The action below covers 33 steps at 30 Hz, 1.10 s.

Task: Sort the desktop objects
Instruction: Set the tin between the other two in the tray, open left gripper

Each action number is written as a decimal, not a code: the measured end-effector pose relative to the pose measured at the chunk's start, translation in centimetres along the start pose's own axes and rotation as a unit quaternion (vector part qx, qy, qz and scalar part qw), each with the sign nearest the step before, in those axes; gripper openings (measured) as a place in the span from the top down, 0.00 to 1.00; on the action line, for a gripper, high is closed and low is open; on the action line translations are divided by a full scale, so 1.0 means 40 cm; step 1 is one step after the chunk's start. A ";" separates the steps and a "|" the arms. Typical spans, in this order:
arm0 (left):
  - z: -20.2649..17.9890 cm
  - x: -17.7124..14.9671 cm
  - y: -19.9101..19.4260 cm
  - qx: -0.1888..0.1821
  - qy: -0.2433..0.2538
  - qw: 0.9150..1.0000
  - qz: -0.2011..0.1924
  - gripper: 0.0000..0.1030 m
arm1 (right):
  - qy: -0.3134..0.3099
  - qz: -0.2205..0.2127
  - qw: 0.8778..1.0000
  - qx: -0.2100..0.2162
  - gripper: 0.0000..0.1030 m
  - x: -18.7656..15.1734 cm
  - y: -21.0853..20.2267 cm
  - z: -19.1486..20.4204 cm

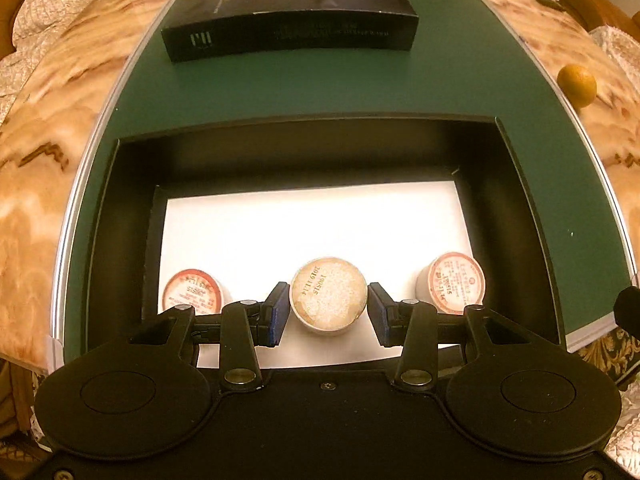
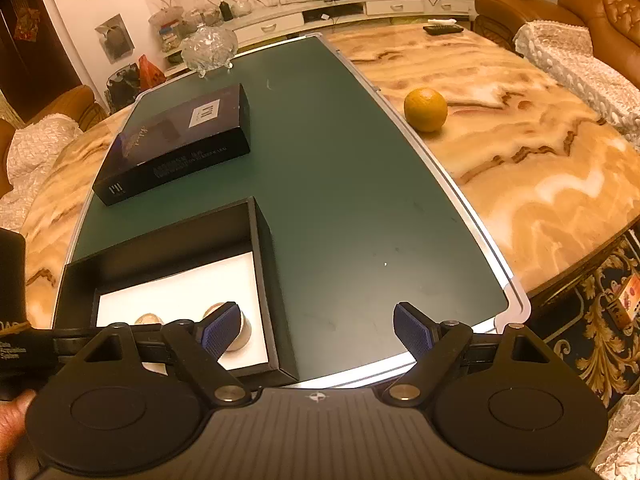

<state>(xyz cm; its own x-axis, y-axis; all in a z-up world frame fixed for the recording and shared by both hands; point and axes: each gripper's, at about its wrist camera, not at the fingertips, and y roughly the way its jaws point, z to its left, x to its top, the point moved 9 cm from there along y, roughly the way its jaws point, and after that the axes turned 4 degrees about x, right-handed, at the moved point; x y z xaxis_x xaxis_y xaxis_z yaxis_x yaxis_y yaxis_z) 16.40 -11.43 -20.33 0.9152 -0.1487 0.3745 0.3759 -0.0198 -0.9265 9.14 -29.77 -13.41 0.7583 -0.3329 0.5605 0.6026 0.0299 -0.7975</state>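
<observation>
An open black box (image 1: 520, 220) with a white floor sits on the green mat (image 1: 320, 88). Three small round white jars lie in it: a red-labelled one at left (image 1: 192, 292), a cream-topped one in the middle (image 1: 328, 294), a red-labelled one at right (image 1: 454, 282). My left gripper (image 1: 328, 314) is open, its blue pads on either side of the middle jar with small gaps. My right gripper (image 2: 320, 330) is open and empty over the mat, just right of the box (image 2: 268, 264). The box lid (image 2: 176, 142) lies further back.
An orange (image 2: 425, 109) sits on the marble table (image 2: 540, 168) right of the mat; it also shows in the left wrist view (image 1: 577, 85). A glass bowl (image 2: 208, 50) stands at the mat's far edge. Sofas surround the table.
</observation>
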 end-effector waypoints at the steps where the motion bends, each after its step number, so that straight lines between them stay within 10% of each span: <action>1: -0.001 -0.001 0.002 0.001 0.000 1.000 0.000 0.60 | 0.000 0.001 1.000 -0.001 0.16 -0.001 0.001 -0.001; 20: 0.003 -0.007 0.033 0.002 0.000 1.000 0.005 0.58 | -0.005 0.009 1.000 -0.003 0.16 -0.007 0.017 0.016; 33: 0.068 0.003 -0.087 0.008 -0.004 1.000 -0.025 0.12 | -0.015 0.015 1.000 0.006 0.16 -0.003 0.001 0.058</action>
<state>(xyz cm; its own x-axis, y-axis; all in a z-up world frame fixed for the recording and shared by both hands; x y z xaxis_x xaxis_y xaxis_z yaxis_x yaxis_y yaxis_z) 15.60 -8.70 -16.94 0.8959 -0.1405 0.4213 0.4241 -0.0113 -0.9056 9.66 -27.54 -12.98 0.7826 -0.3029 0.5438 0.5829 0.0503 -0.8109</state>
